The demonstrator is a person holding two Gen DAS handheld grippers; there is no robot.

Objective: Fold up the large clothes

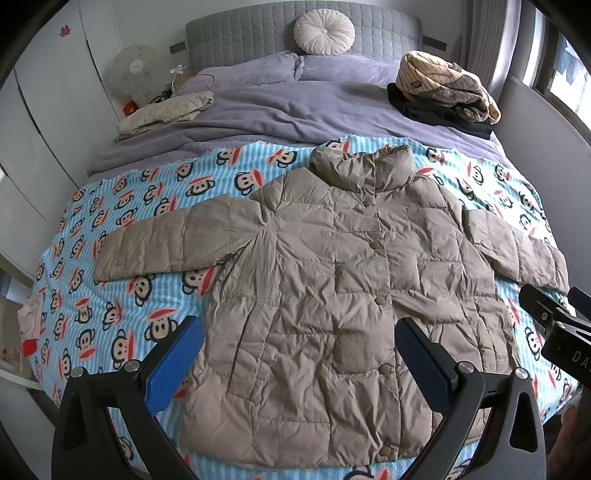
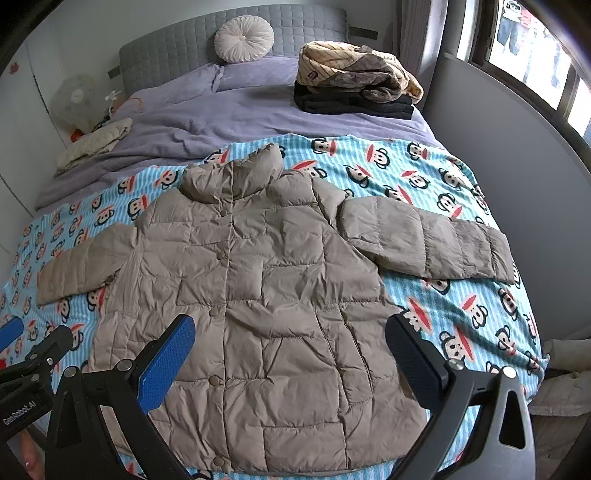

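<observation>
A beige quilted puffer jacket (image 1: 332,280) lies flat, front up and buttoned, on a blue monkey-print blanket (image 1: 122,229), both sleeves spread out to the sides. It also shows in the right wrist view (image 2: 266,295). My left gripper (image 1: 299,336) is open and empty, hovering above the jacket's lower left part. My right gripper (image 2: 290,336) is open and empty, hovering above the jacket's lower right part. The right gripper's body shows at the right edge of the left wrist view (image 1: 554,321). The left gripper's body shows at the lower left of the right wrist view (image 2: 33,358).
A stack of folded clothes (image 1: 447,92) sits at the bed's far right, also in the right wrist view (image 2: 354,81). A cream folded garment (image 1: 162,110) lies at the far left. Purple duvet (image 1: 295,107), round cushion (image 1: 324,31) and grey headboard are behind. A wall runs along the bed's right side (image 2: 517,177).
</observation>
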